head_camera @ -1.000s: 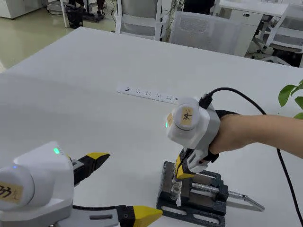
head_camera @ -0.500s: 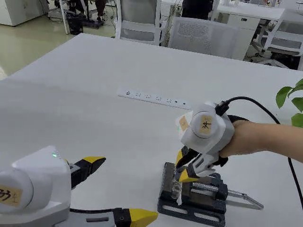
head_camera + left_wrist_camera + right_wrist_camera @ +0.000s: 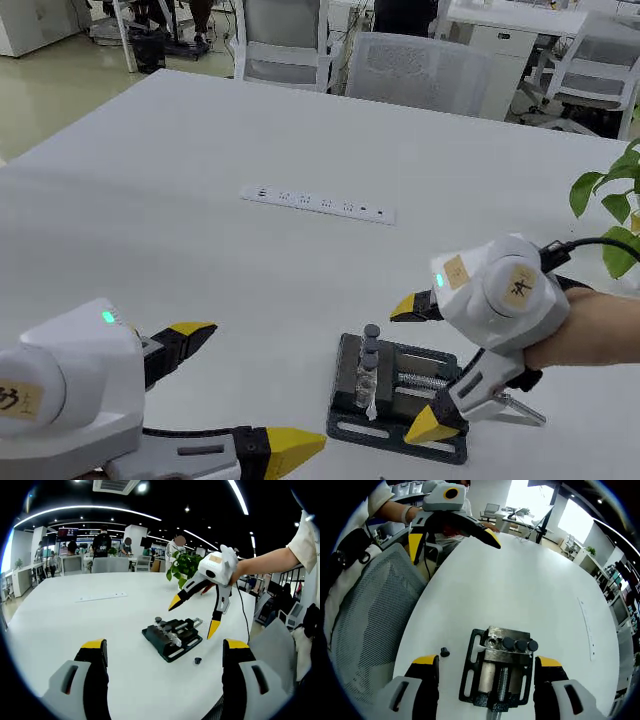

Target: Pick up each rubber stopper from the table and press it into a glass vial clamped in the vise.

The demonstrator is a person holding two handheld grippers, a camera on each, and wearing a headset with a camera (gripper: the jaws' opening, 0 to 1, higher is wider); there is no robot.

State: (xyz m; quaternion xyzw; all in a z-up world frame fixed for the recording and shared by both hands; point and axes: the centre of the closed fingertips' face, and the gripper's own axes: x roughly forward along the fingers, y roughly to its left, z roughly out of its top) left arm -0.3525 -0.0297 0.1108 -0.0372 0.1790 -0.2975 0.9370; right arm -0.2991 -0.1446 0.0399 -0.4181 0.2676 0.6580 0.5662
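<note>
Our right hand-held gripper [image 3: 410, 373] hangs over the vise [image 3: 495, 656] with jaws spread, holding nothing; our left hand-held gripper [image 3: 255, 384] is likewise wide apart and empty; the vise stands near the near edge of the tabletop [image 3: 200, 150], clamping three stoppered vials [image 3: 521, 644] and one open vial [image 3: 492, 641]; a loose rubber stopper [image 3: 444, 652] lies just beside the vise, toward that edge.

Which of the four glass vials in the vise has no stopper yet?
The vial at the end of the row nearest the loose stopper: its mouth is open, while the other three are capped with dark stoppers.
</note>
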